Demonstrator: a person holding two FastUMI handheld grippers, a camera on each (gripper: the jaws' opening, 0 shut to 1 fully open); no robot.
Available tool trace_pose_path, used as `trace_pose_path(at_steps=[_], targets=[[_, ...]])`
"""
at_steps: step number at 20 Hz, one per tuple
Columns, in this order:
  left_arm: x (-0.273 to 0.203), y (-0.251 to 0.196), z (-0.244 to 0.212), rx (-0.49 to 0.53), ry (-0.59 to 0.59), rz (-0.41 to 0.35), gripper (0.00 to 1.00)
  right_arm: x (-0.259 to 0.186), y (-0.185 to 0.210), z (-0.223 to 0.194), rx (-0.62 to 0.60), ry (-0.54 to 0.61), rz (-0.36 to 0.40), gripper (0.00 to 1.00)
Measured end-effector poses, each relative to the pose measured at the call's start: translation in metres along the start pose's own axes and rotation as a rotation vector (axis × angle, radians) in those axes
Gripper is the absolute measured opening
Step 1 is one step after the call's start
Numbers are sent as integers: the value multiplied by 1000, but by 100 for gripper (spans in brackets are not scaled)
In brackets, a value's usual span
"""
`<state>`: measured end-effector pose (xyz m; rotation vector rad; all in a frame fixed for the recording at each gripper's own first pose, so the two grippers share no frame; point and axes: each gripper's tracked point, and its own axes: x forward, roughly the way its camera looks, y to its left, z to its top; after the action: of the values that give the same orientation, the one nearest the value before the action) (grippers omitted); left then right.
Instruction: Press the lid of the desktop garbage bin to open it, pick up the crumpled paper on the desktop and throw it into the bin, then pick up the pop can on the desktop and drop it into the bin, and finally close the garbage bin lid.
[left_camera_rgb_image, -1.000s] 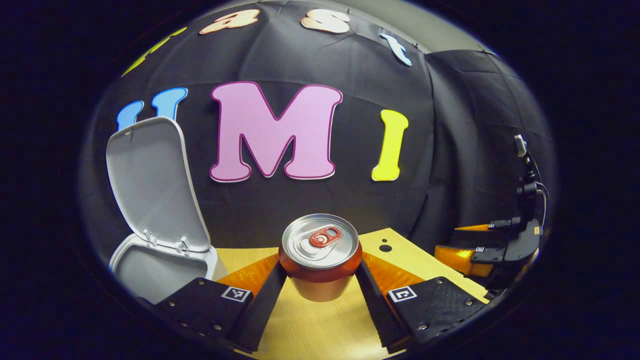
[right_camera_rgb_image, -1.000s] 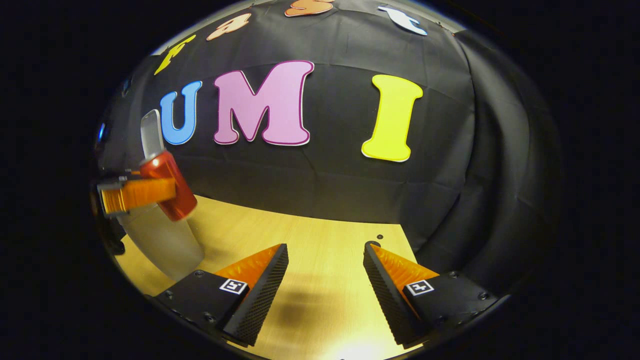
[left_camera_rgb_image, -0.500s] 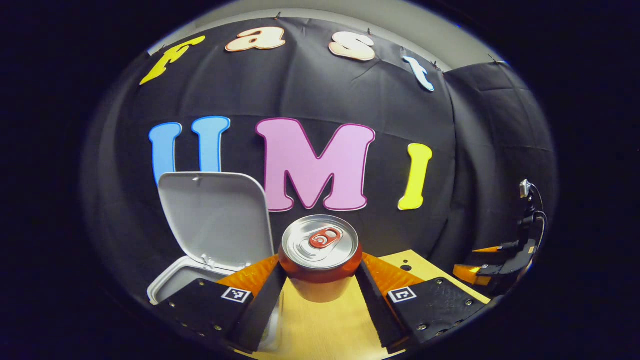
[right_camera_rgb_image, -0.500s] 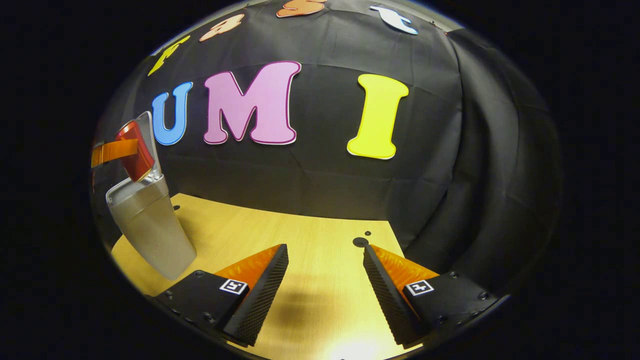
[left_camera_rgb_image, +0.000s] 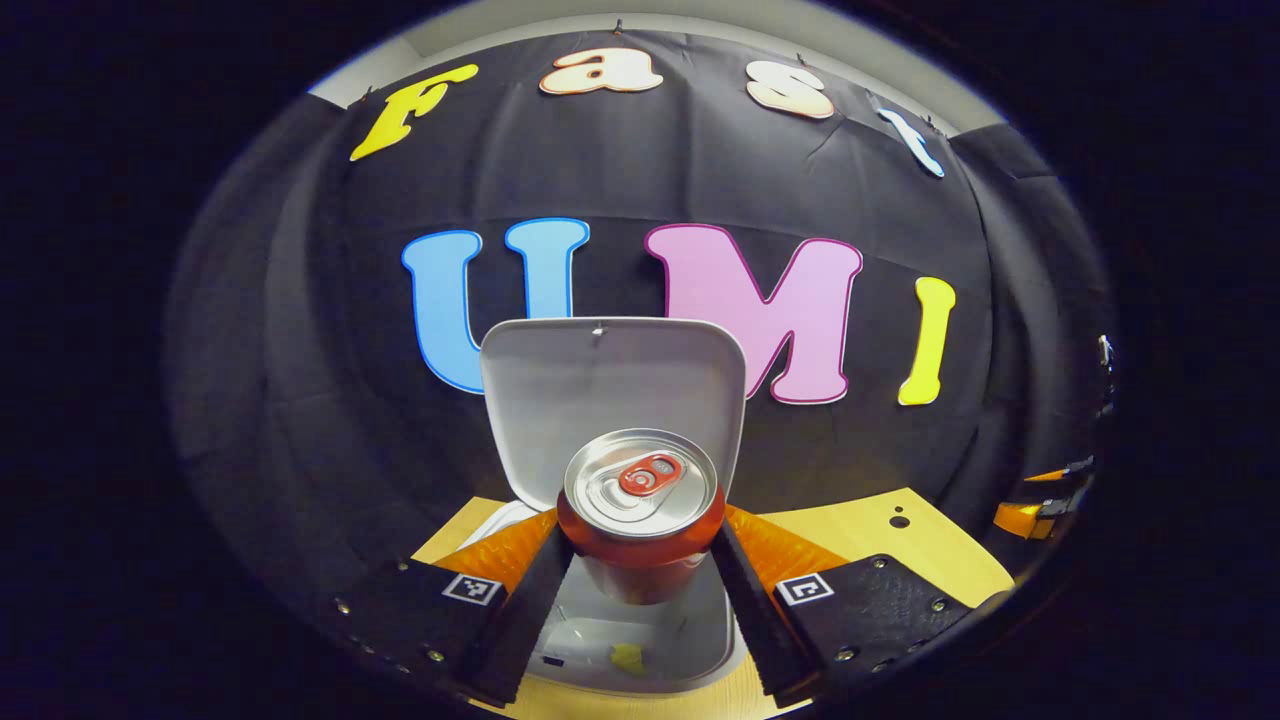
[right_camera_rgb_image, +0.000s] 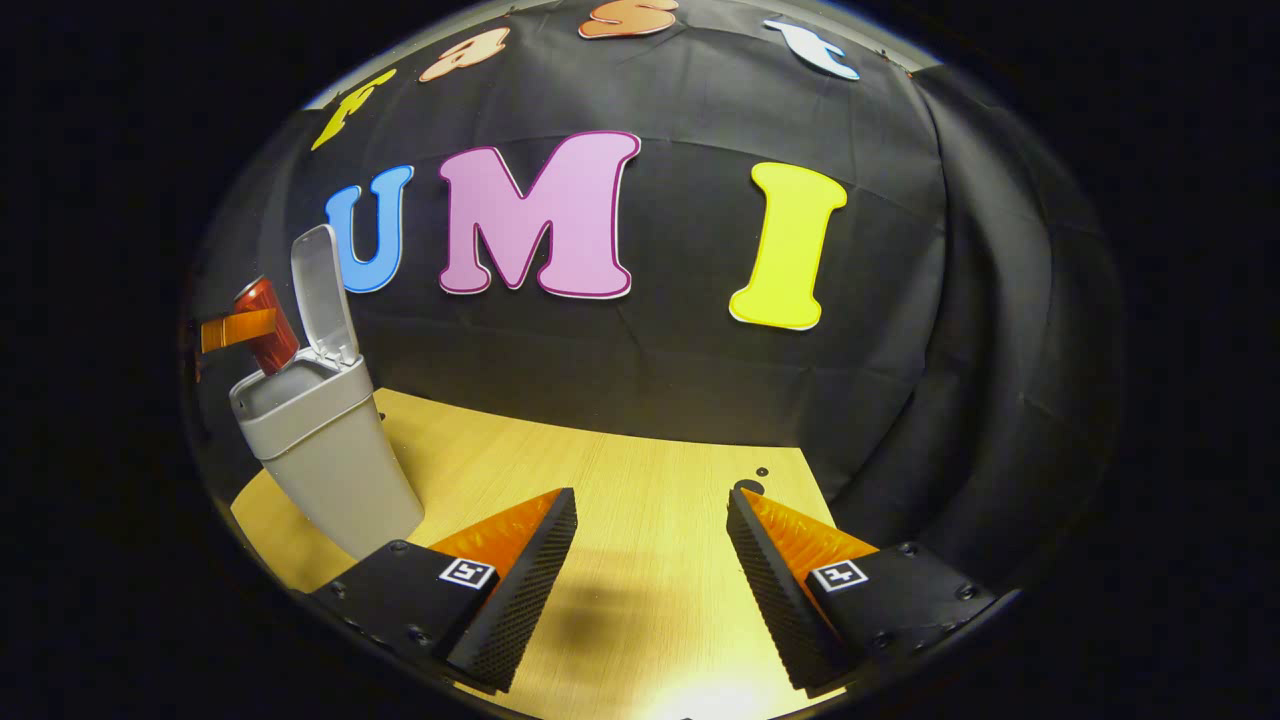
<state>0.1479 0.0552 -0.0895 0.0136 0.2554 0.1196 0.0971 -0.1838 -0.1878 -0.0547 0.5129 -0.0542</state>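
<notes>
A: Specify the pop can (left_camera_rgb_image: 640, 520) finish.
B: Glossy metal body; brushed, bare metal top with a lacquered pull tab.
A: And the garbage bin (right_camera_rgb_image: 325, 450)?
B: Smooth, matt plastic, body and lid (left_camera_rgb_image: 612, 395) alike.
A: The desktop (right_camera_rgb_image: 640, 540)?
B: Pale wood grain with a satin sheen. The booth wall (right_camera_rgb_image: 650, 360) behind it is matt, creased cloth.

**Bin, can and paper: present condition**

Pop can (left_camera_rgb_image: 640, 510): red body, silver top with red pull tab, upright, pinched at its sides by the left gripper (left_camera_rgb_image: 640, 590) and held above the open mouth of the bin.

Garbage bin (right_camera_rgb_image: 325, 450): grey, tapered, standing near the tabletop's left edge in the right gripper view. Lid (left_camera_rgb_image: 612, 395) raised, hinged at the back, standing upright.

Crumpled paper (left_camera_rgb_image: 627, 657): small yellowish scrap on the bin's floor.
</notes>
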Motion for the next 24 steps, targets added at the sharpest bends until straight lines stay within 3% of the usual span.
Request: trace_pose_path(at_steps=[16, 19, 20, 24], targets=[[10, 47, -34, -12, 47, 88, 87, -19, 15, -23, 0, 46, 4, 99], [8, 45, -31, -1, 36, 86, 87, -19, 19, -23, 3, 45, 16, 98], [8, 46, -29, 0, 31, 86, 94, -18, 20, -22, 4, 42, 18, 98], [4, 45, -9, 1, 0, 94, 94, -16, 18, -19, 11, 34, 22, 98]])
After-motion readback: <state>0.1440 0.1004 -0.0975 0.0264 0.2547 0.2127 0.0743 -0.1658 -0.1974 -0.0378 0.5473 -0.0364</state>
